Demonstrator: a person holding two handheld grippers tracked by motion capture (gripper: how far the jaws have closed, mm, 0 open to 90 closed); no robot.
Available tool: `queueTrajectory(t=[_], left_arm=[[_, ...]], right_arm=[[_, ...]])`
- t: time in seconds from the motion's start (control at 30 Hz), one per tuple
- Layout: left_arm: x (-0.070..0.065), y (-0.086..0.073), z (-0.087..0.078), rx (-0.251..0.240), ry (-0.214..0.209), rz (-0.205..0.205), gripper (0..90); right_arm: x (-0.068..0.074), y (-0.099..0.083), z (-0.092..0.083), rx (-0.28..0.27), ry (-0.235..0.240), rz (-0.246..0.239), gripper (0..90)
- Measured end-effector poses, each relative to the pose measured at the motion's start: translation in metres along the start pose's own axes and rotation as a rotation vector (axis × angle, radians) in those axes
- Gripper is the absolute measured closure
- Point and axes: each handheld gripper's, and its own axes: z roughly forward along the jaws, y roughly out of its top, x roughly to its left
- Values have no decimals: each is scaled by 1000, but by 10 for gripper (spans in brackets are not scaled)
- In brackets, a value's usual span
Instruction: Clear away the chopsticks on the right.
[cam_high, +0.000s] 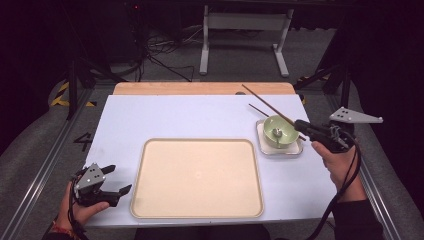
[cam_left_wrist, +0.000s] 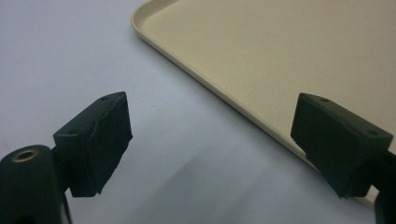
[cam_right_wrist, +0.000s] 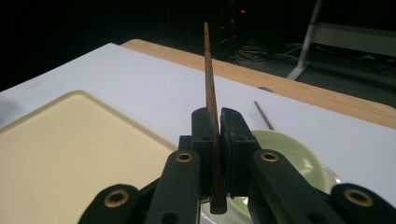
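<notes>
Nearest us, the left gripper (cam_high: 116, 184) rests open on the white table (cam_high: 175, 115) beside 1 beige tray (cam_high: 197, 177). Our right gripper (cam_right_wrist: 216, 122) clamps 1 chopstick (cam_right_wrist: 209, 79) above the green bowl (cam_high: 280, 131), near the table's right edge.

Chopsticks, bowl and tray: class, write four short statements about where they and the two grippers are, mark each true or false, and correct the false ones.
1. The right gripper is shut on a chopstick. True.
2. The second chopstick lies on the tray. False: it lies on the white table beyond the bowl.
3. The green bowl sits on a small square dish. True.
4. The left gripper holds the tray's rim. False: its jaws stand open, with nothing between them.
</notes>
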Motion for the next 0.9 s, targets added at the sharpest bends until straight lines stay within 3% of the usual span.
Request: queueTrajectory(t=[0.4, 0.47, 0.53, 0.67, 0.9], left_arm=[[0, 2, 0, 7, 14, 7, 133], [0, 4, 1, 5, 13, 13, 133], [0, 4, 2, 3, 10, 10, 133], [-1, 3, 1, 7, 14, 19, 130], [1, 1, 0, 7, 20, 26, 130]], right_arm=[[62, -31, 17, 38, 134, -63, 853], [69, -38, 21, 49, 139, -65, 853], [76, -49, 27, 54, 160, -44, 853], [82, -57, 36, 84, 145, -56, 853], [88, -79, 62, 157, 173, -57, 853]])
